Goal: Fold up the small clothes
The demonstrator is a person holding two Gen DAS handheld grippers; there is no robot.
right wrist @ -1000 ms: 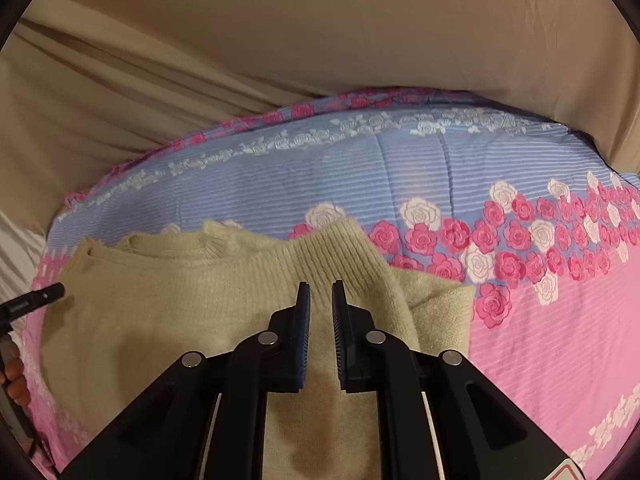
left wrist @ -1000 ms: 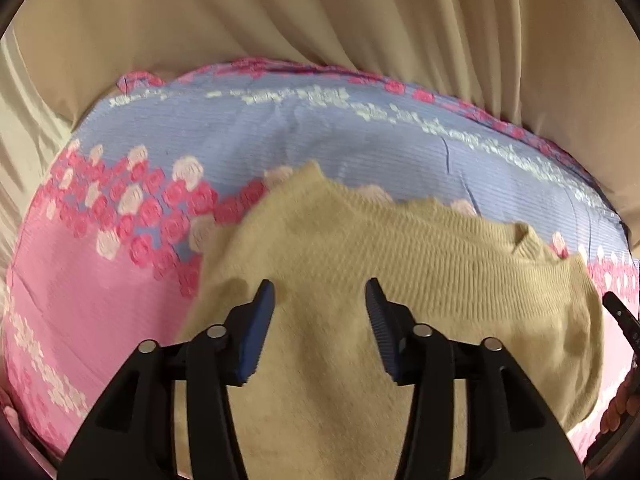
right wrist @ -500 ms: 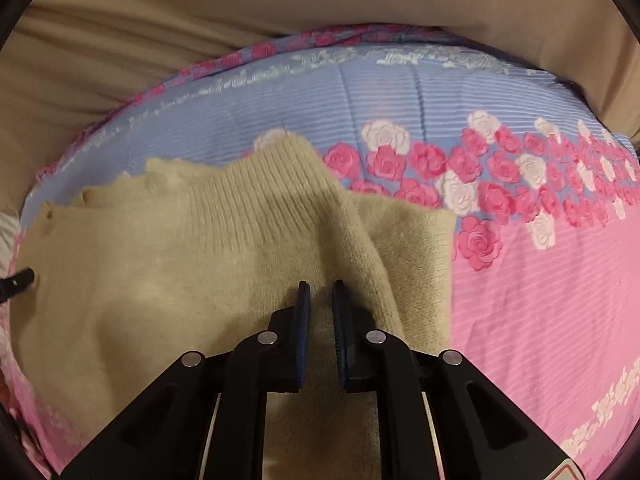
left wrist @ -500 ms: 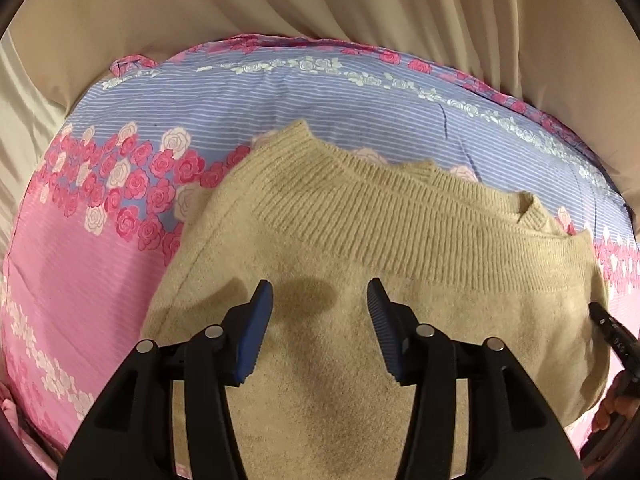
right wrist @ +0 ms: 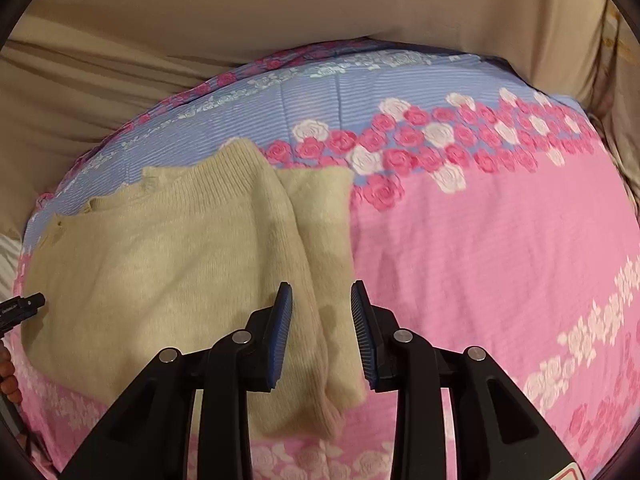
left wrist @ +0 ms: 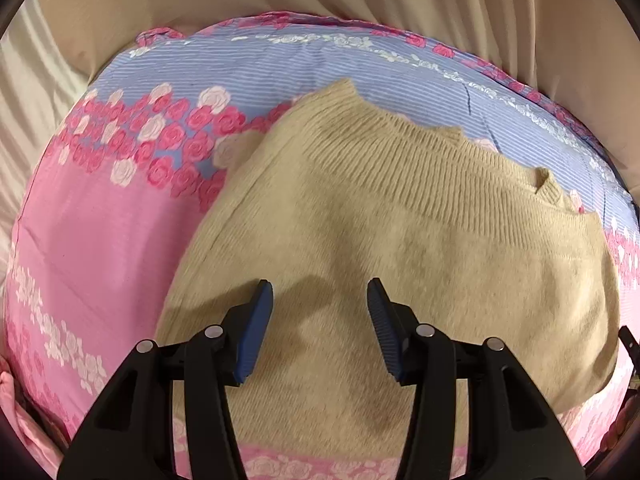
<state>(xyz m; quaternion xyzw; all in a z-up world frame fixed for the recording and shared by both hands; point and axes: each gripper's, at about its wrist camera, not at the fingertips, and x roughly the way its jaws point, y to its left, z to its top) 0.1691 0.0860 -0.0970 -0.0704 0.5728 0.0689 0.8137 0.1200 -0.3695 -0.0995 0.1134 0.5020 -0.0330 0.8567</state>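
A small beige knit sweater lies folded on a pink and blue floral sheet, its ribbed hem at the far side. My left gripper is open and empty, hovering over the sweater's left part. In the right wrist view the sweater lies at the left, with a folded sleeve along its right edge. My right gripper is open and empty above that sleeve.
Beige draped cloth surrounds the sheet at the back and sides. The tip of the other gripper shows at the left edge of the right wrist view. Bare pink sheet lies right of the sweater.
My right gripper has opened and let go of the sweater fold, which now lies flat. Both grippers have pulled back and up from the sweater. The left gripper stayed open.
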